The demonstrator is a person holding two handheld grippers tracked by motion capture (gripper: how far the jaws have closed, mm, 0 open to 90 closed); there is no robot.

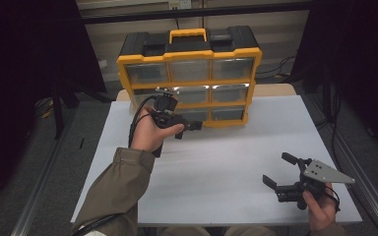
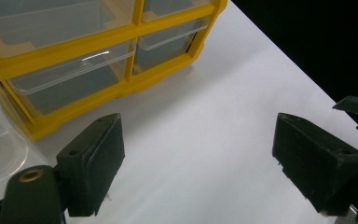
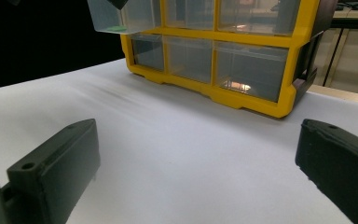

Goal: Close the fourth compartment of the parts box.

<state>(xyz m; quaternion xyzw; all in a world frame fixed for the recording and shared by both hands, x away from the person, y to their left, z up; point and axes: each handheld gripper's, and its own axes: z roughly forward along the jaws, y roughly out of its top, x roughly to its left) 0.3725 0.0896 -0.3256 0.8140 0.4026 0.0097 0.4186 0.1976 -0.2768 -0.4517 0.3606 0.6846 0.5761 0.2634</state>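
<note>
Yellow-framed organizer (image 1: 189, 73) with clear plastic drawers stands upright at the table's (image 1: 226, 157) far edge; I hold my left gripper (image 1: 189, 125) just before it and right gripper (image 1: 280, 172) nearer me, both spread, empty.

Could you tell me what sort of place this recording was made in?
Probably a lab or workshop test bench: a bare white table, a yellow parts organiser with clear drawers standing on it, and dark curtains with loose cables at the sides.
</note>
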